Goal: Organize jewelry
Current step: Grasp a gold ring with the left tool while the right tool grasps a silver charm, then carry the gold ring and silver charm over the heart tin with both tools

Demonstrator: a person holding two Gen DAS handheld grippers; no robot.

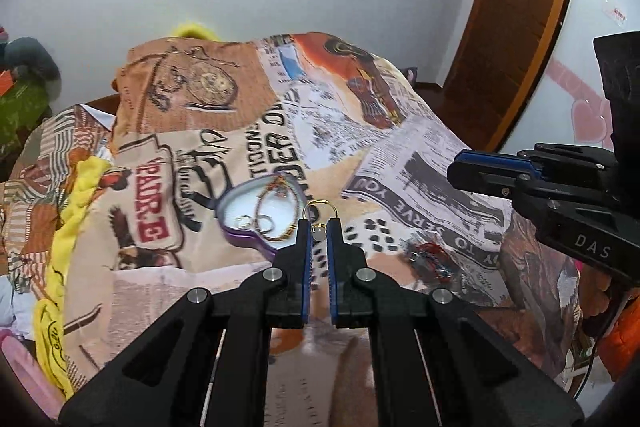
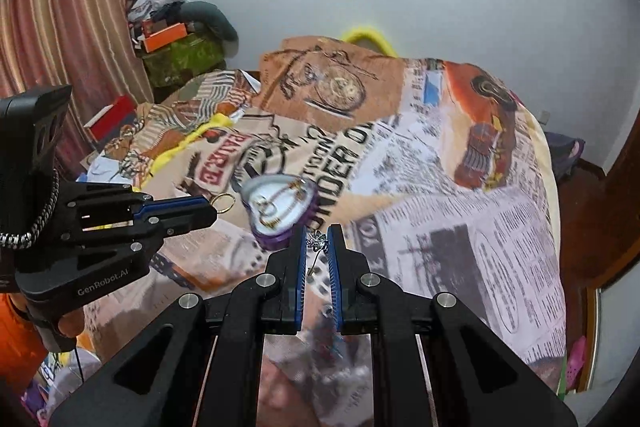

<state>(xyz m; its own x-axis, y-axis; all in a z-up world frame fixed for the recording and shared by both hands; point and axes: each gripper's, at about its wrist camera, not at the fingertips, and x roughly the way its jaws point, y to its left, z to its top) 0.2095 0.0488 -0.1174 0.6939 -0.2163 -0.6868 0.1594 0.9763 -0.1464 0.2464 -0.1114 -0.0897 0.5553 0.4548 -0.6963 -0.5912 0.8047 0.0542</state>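
The left gripper (image 1: 319, 227) is pinched shut on a gold ring (image 1: 320, 207) with a pale stone, held in the air just beside the purple heart-shaped tray (image 1: 240, 241). The right gripper (image 2: 318, 241) is likewise clamped on a small silver ornament (image 2: 318, 242) (its thin stem hangs down between the fingers). Beyond, the tray already holding chains (image 2: 276, 207) rests on the printed blanket (image 2: 460, 227).

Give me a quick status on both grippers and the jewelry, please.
Left gripper shut on gold ring with pale bead. Right gripper shut on silver ornament. Purple heart-shaped tin open, chains inside. Nothing blocking.
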